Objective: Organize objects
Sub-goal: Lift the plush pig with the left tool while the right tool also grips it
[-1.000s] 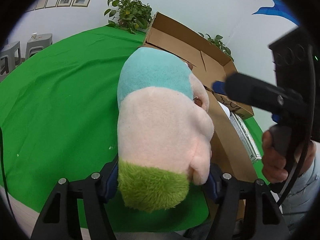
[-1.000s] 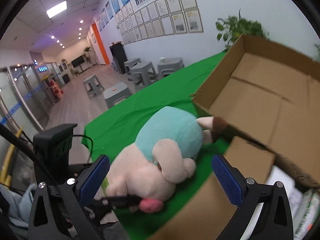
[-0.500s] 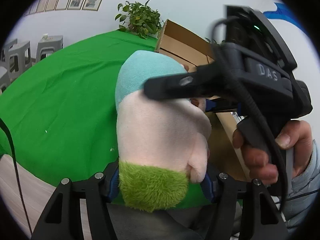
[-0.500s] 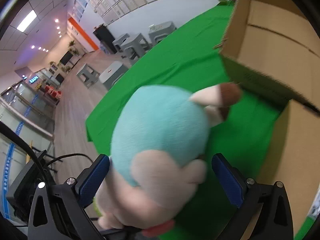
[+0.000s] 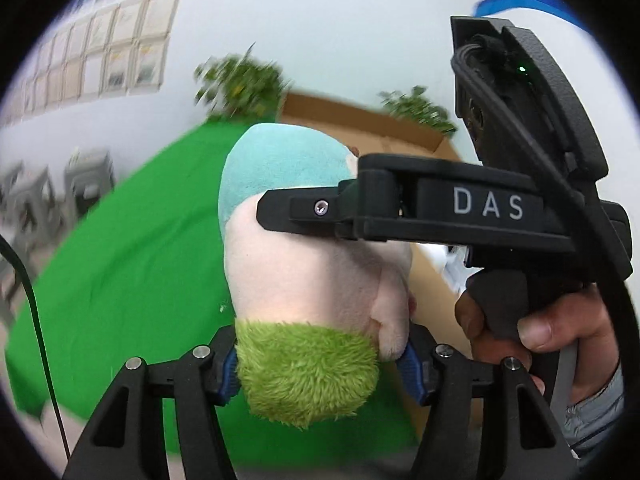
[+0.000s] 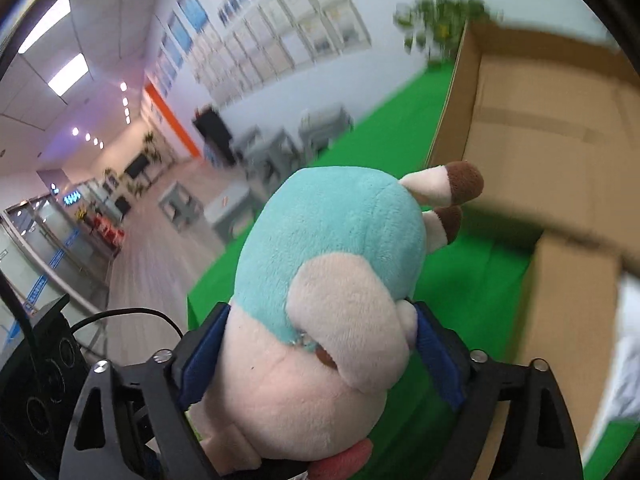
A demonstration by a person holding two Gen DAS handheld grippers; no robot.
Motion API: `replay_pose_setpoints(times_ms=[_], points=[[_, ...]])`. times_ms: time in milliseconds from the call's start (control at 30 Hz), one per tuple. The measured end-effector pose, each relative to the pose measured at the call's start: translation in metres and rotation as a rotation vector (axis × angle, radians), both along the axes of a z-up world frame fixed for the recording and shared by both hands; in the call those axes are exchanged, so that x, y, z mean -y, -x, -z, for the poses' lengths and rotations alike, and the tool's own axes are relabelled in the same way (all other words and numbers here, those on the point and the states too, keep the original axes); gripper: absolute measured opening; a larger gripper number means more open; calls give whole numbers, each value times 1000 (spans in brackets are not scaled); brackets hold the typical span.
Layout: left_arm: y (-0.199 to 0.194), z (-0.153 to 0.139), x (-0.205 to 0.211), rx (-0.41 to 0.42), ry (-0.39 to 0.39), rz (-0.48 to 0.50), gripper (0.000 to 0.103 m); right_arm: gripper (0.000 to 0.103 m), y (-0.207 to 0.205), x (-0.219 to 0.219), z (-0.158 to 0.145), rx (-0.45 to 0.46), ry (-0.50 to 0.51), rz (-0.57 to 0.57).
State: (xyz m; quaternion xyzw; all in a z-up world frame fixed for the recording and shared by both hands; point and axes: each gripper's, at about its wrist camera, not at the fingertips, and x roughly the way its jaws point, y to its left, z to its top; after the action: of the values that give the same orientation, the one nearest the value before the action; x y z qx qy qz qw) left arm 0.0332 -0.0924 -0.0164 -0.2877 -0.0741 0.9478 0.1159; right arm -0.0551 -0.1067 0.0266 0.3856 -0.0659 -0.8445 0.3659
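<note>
Two tools on one plush toy (image 5: 308, 264) right now, both clamped on it. Left tool (image 5: 320, 364) has its blue pads squeezed into the fuzzy green end, and the right tool (image 6: 316, 354) has just been closing its jaws, with the pink head between the blue pads and pressed from both sides. So the toy hangs in the air over the green table (image 5: 120, 248), teal body pointing away from both cameras, brown-tipped feet (image 6: 452, 184) sticking out toward the cardboard box (image 6: 540, 128). Box is open, near wall just beside the toy on the right, its flap edge close to the feet but not touching as far as I can see. Lots of bare green cloth off to the left, and the table edge drops to the floor beyond that. From the left wrist view the right tool's black body crosses right over the toy and blocks most of the box; a hand (image 5: 532, 332) grips its handle. Something white inside the box (image 6: 624, 340) is cut off and too blurry to name. Plants (image 5: 244, 84) behind are smeared too.
</note>
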Motion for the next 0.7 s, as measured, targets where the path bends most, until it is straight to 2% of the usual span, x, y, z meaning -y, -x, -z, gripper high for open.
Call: replay_pose_setpoints(times_ms=[100, 167, 200, 233, 300, 367, 433, 533, 600, 633, 700], points=[[21, -37, -18, -106, 35, 45, 62, 81, 14, -25, -52, -110, 36, 49], [39, -66, -30, -193, 50, 84, 62, 80, 22, -43, -93, -215, 49, 90], [44, -76, -34, -222, 61, 97, 62, 80, 15, -70, -112, -244, 57, 103], [52, -87, -40, -252, 74, 114, 62, 80, 21, -76, -126, -273, 64, 120], [69, -105, -49, -289, 82, 148, 62, 79, 28, -104, -155, -312, 72, 153], [82, -111, -54, -295, 83, 165, 62, 79, 46, -114, -170, -329, 68, 171], [90, -109, -55, -289, 88, 175, 62, 79, 62, -130, -179, -324, 64, 181], [127, -94, -53, -230, 84, 174, 62, 79, 93, -135, -175, -272, 64, 182], [135, -82, -47, -191, 84, 162, 62, 79, 120, -141, -162, -216, 69, 170], [150, -74, -39, -164, 81, 152, 62, 79, 124, -146, -145, -200, 71, 166], [163, -59, -33, -115, 64, 139, 62, 79, 155, -137, -124, -151, 66, 160]])
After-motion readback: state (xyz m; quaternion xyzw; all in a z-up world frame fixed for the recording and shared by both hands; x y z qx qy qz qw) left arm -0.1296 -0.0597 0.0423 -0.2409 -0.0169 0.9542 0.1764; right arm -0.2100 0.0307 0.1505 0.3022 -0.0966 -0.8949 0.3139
